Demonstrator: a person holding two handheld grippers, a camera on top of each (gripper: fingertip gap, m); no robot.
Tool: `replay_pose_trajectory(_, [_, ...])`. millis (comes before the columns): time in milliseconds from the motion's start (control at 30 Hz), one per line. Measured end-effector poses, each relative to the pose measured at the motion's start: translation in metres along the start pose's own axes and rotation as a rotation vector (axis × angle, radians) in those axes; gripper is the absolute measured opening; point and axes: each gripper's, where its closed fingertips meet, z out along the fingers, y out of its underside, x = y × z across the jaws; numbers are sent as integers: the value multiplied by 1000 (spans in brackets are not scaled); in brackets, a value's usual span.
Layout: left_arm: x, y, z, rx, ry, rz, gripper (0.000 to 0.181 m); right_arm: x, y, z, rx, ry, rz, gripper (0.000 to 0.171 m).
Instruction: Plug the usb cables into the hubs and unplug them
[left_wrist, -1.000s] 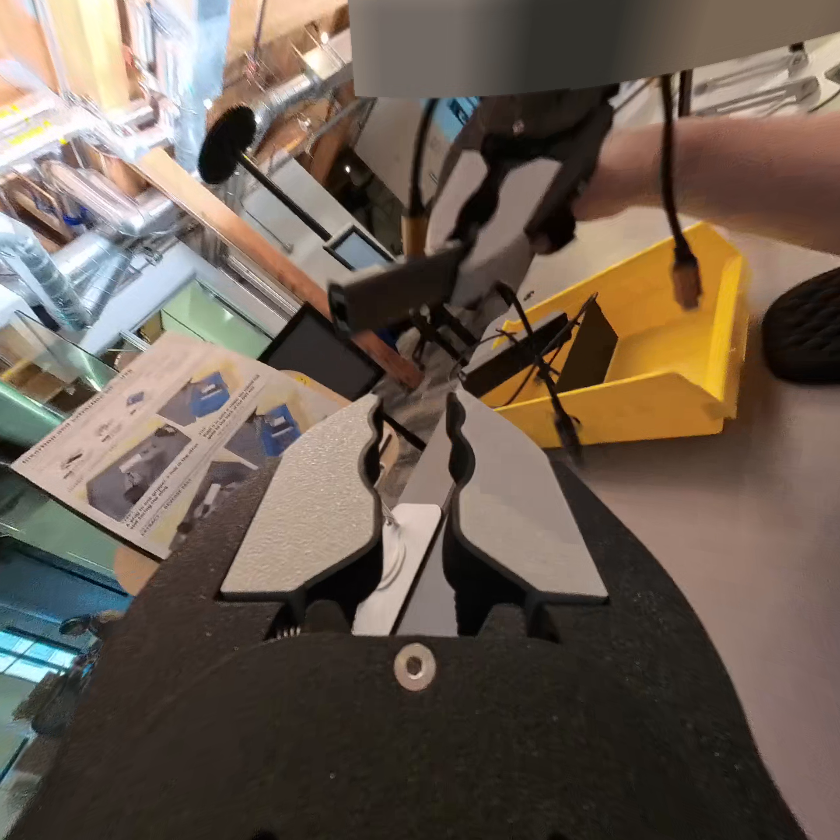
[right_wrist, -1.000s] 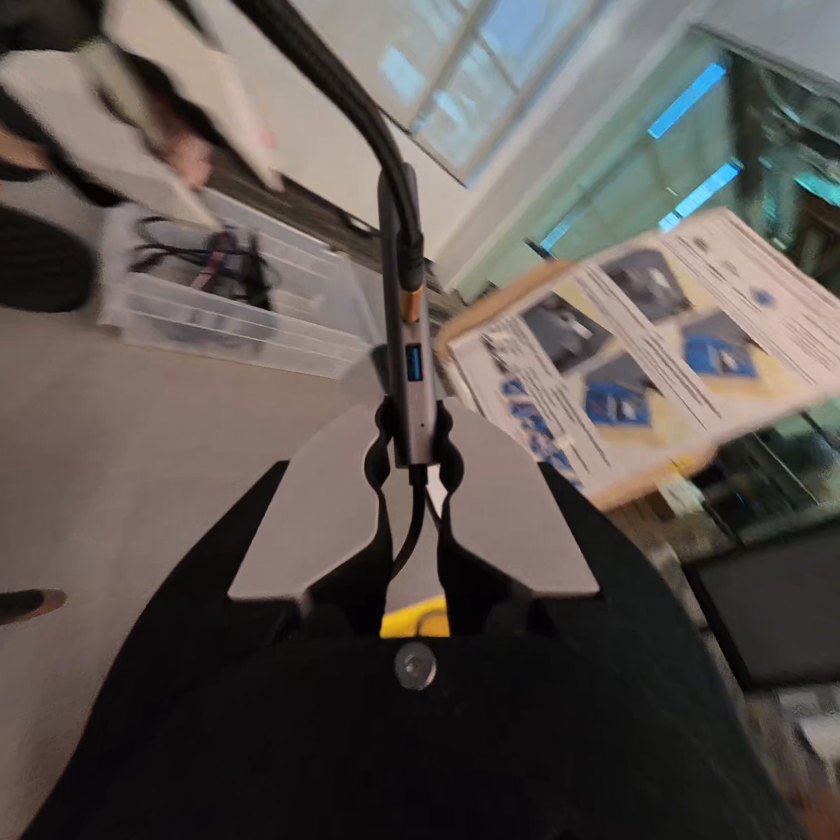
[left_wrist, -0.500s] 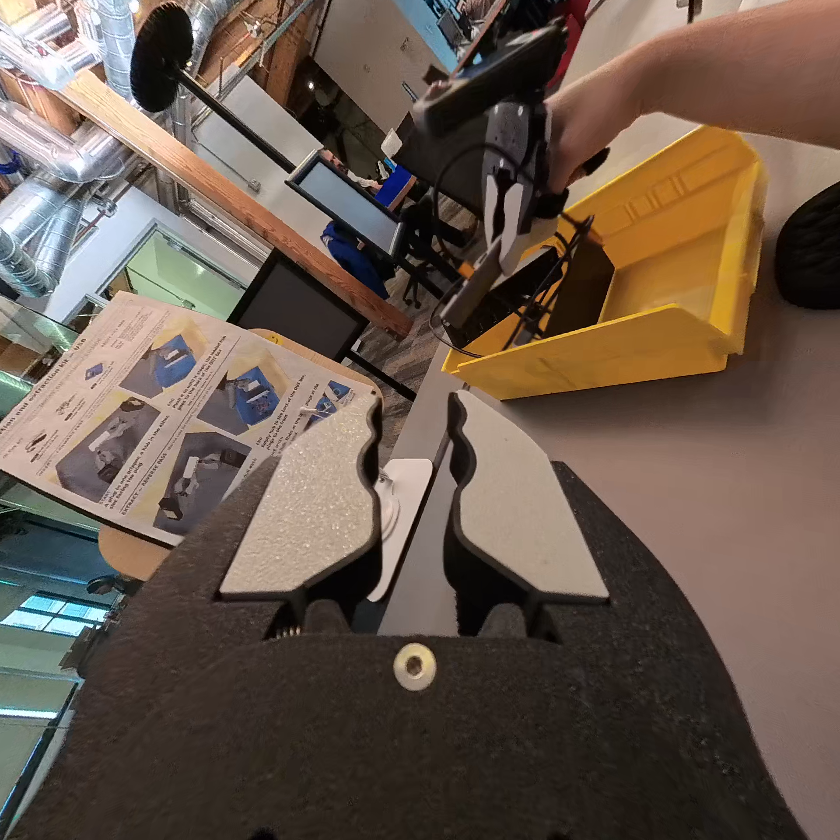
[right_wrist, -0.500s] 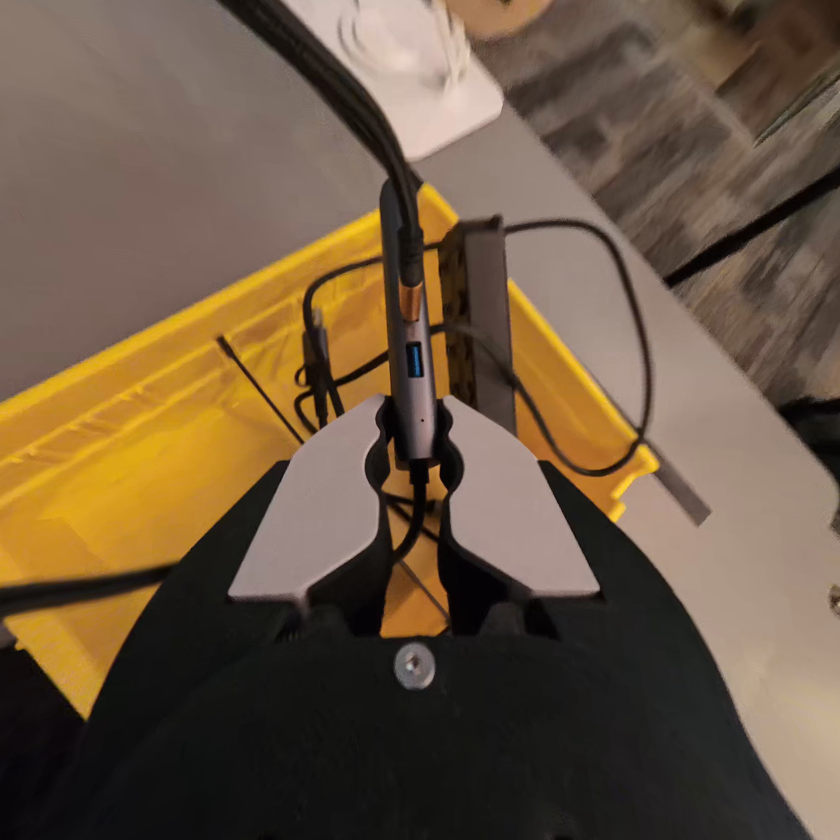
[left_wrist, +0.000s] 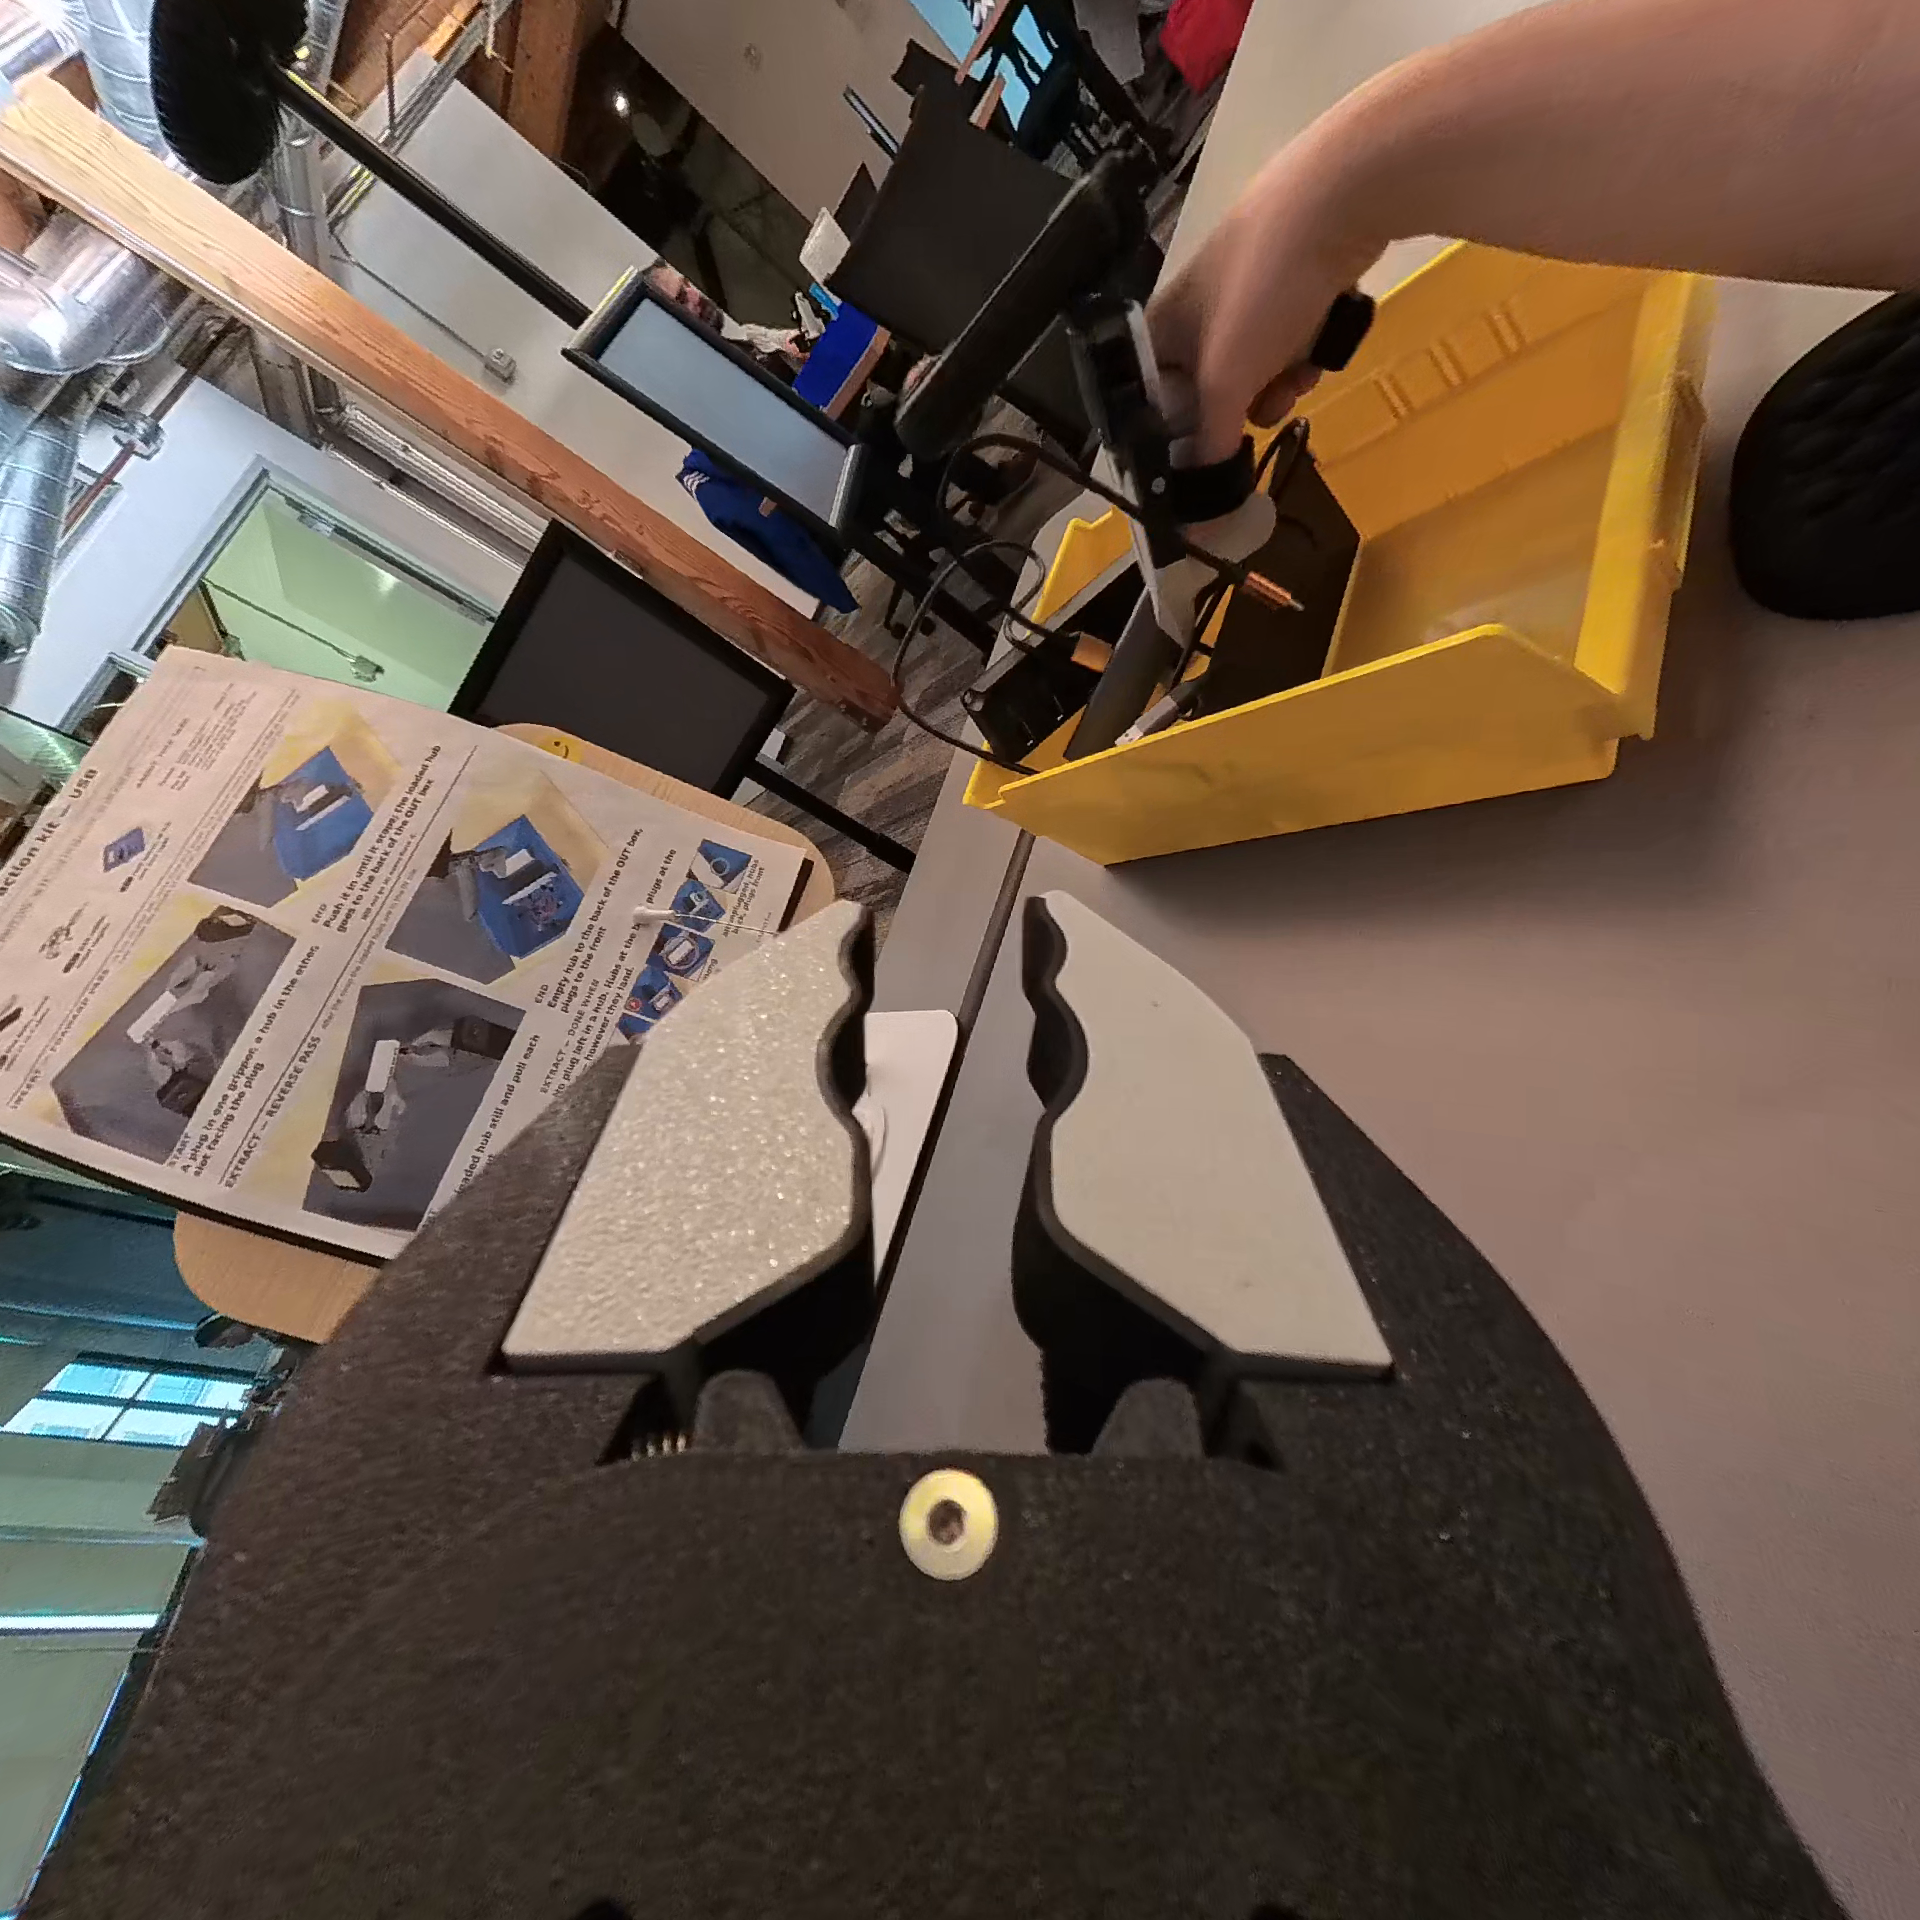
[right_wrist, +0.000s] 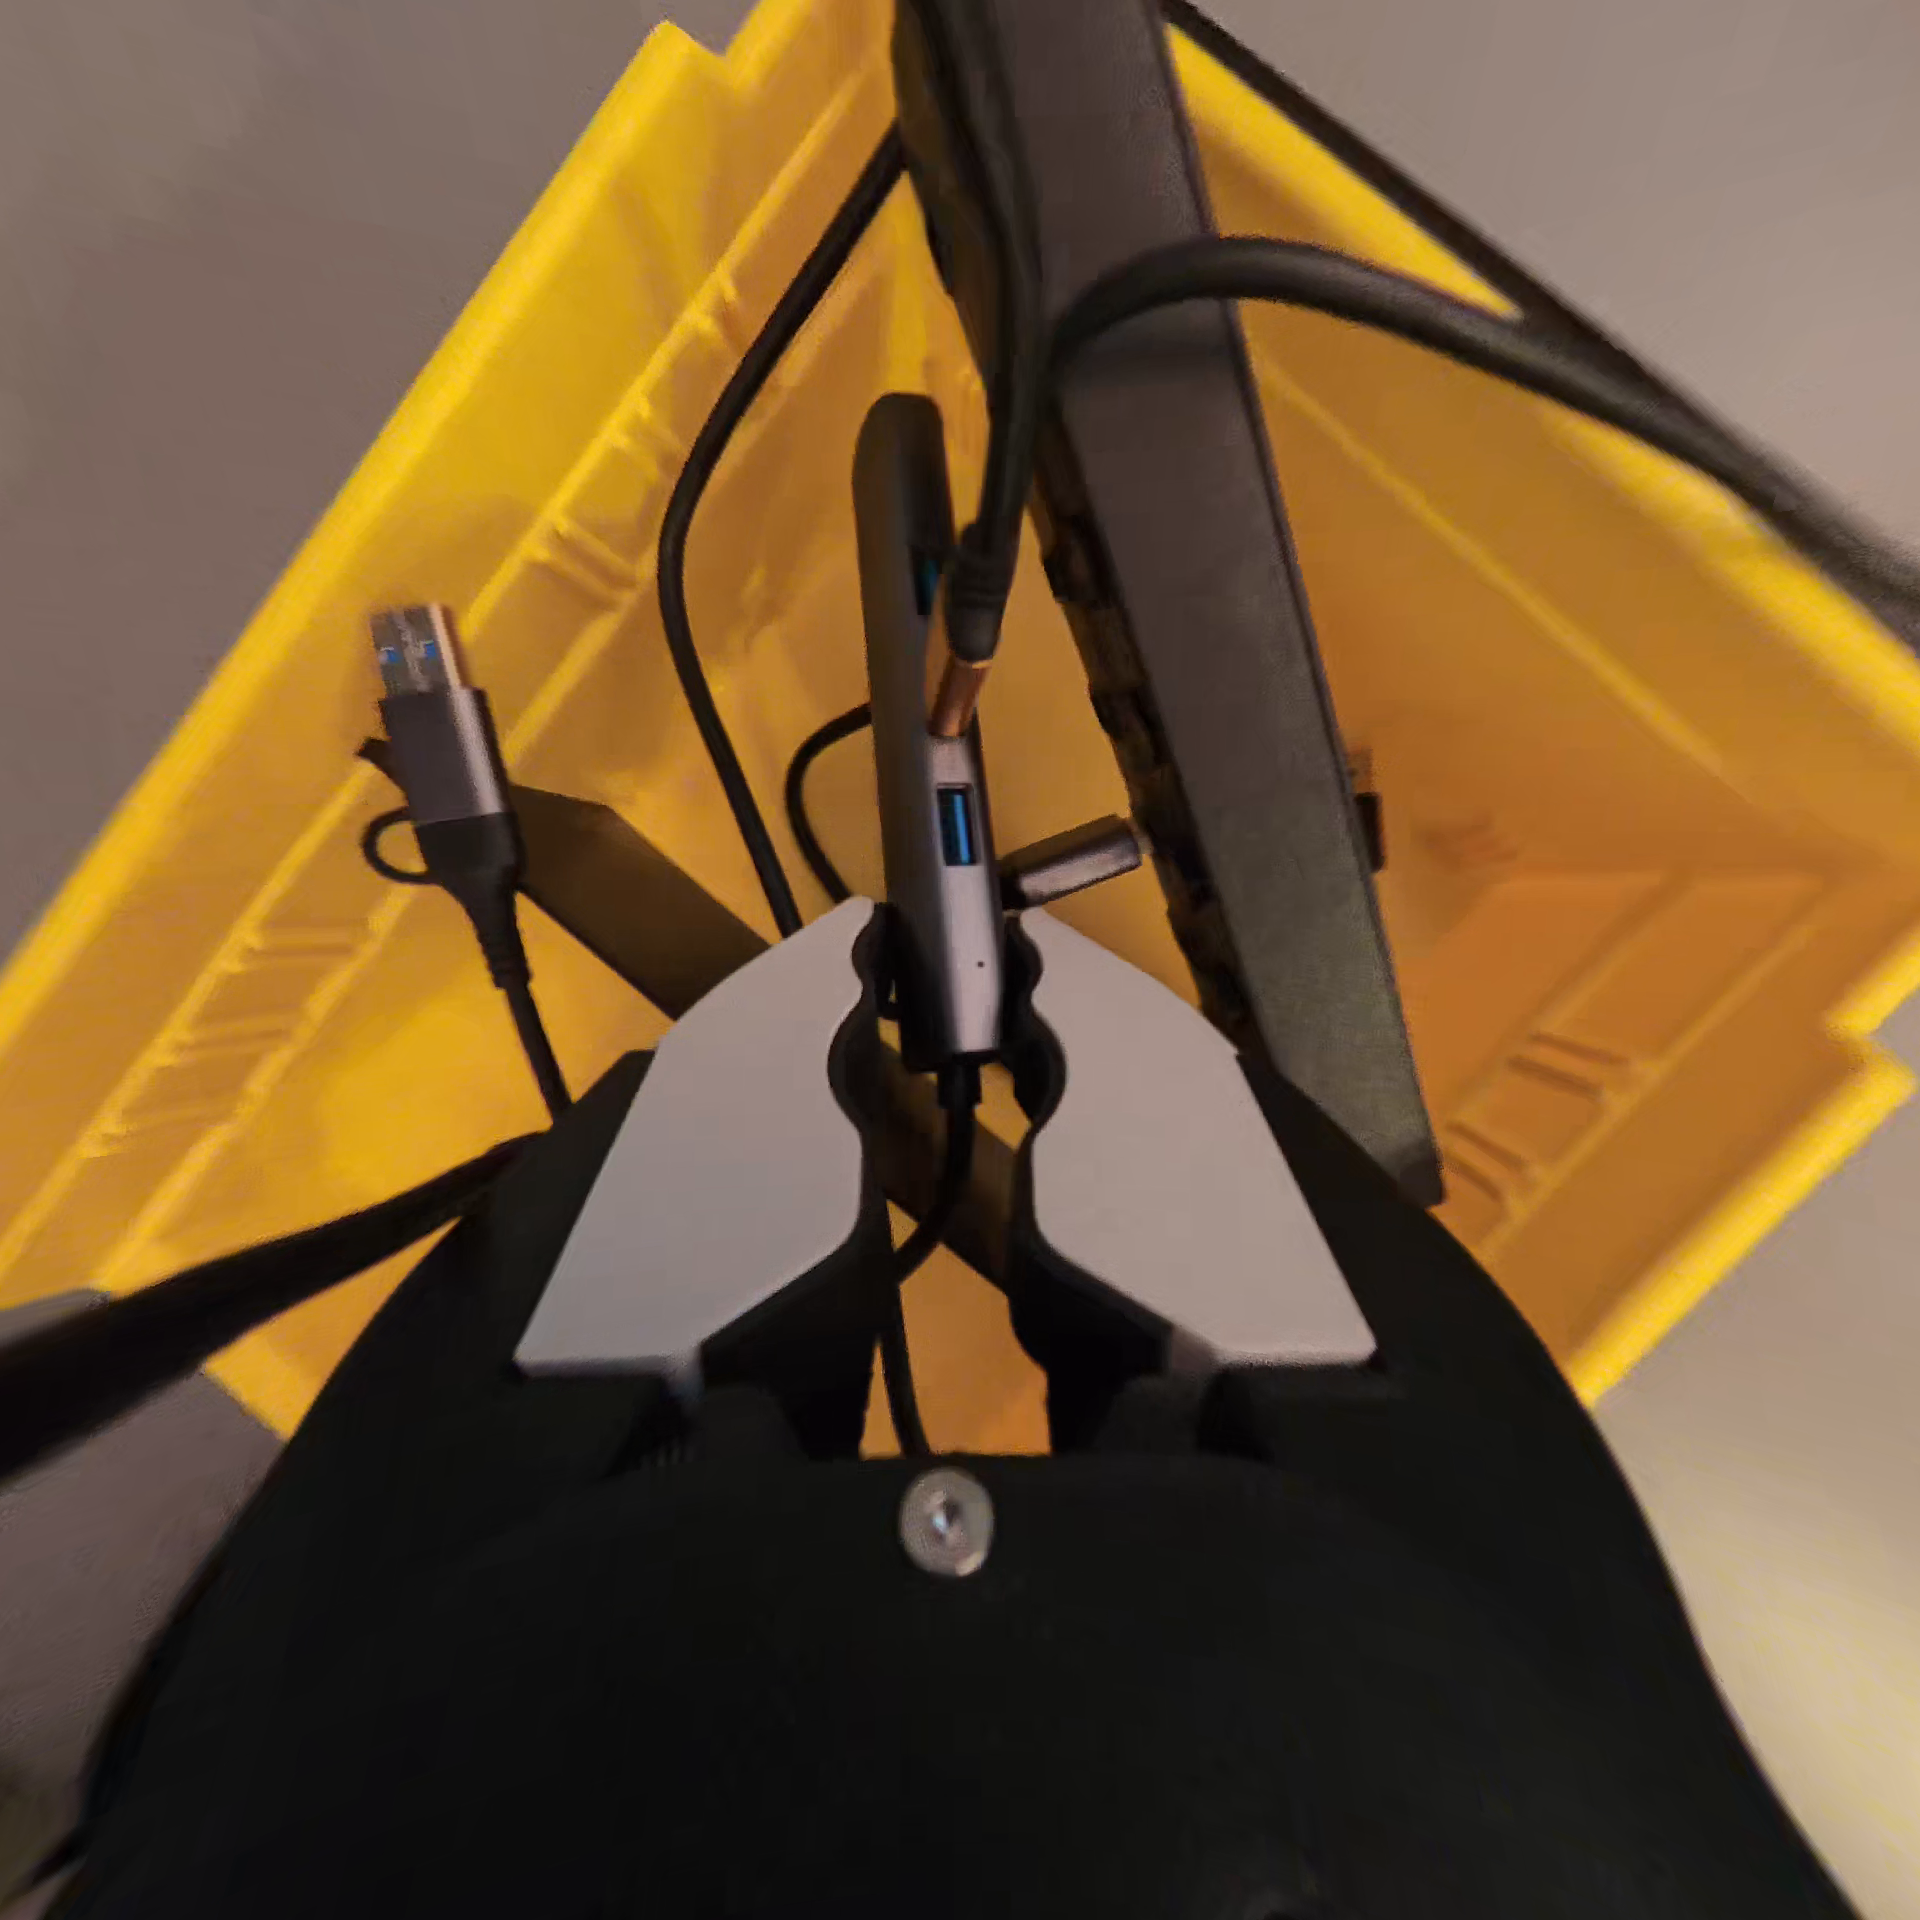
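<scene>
Grey aluminium, that slim USB hub (right_wrist: 940, 894), pinched in your right gripper (right_wrist: 940, 935), is now sinking into the yellow plastic bin (right_wrist: 1558, 831), copper-collared black cable (right_wrist: 961, 665) plugged in; a moment ago it was aloft. Your left gripper (left_wrist: 945, 966) is hovering parted, empty, over the grey table (left_wrist: 1558, 1143).

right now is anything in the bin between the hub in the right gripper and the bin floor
Yes. Under the grey hub held by the right gripper, the yellow bin holds black cables, a loose usb plug and a dark box beside it.

Right gripper (right_wrist: 940, 961) with hub (right_wrist: 935, 831), now lower inside bin (right_wrist: 1558, 727).
</scene>
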Motion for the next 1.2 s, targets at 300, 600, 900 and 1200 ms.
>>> replay_pose_trajectory(300, [6,6,3,-42,18,39,26,23,-1,-36,116,132,-130,34])
replay_pose_trajectory(600, [5,6,2,-49,11,50,26,22,24,-23,-28,117,-147,31])
replay_pose_trajectory(900, [3,9,2,-64,1,64,25,17,43,-92,87,120,9,28])
replay_pose_trajectory(1200, [6,12,5,-81,1,77,25,-30,90,-79,-127,-162,188,18])
